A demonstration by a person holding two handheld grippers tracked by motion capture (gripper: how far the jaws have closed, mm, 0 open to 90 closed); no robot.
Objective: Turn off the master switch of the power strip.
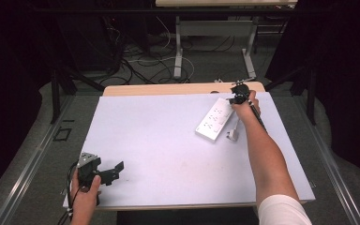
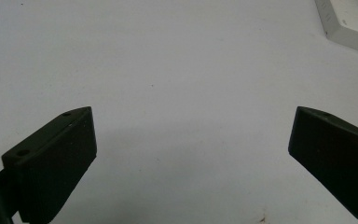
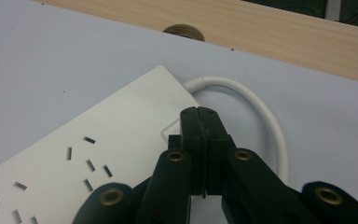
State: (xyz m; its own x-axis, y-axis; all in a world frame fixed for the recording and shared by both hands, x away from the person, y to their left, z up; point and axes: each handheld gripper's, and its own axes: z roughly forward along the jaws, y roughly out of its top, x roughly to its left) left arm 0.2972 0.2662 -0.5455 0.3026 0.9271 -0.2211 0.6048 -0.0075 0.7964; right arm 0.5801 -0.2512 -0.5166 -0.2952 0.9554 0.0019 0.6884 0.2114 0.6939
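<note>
A white power strip (image 1: 214, 119) lies at an angle on the far right of the white table top (image 1: 159, 140). Its white cable (image 3: 265, 116) loops off the far end, and a white plug (image 1: 233, 135) lies beside it. My right gripper (image 1: 238, 96) is shut, jaws pressed together with nothing between them. In the right gripper view its tips (image 3: 199, 112) sit over the cable end of the power strip (image 3: 98, 149), by a small square outline. My left gripper (image 1: 114, 172) rests open at the near left, nothing between its jaws (image 2: 191, 154). A corner of the power strip (image 2: 349, 21) is far off.
A wooden strip (image 1: 183, 88) with a round hole (image 3: 182, 31) runs along the table's far edge. Beyond it are desk legs and loose cables on the floor (image 1: 145, 61). Dark floor and rails flank both sides.
</note>
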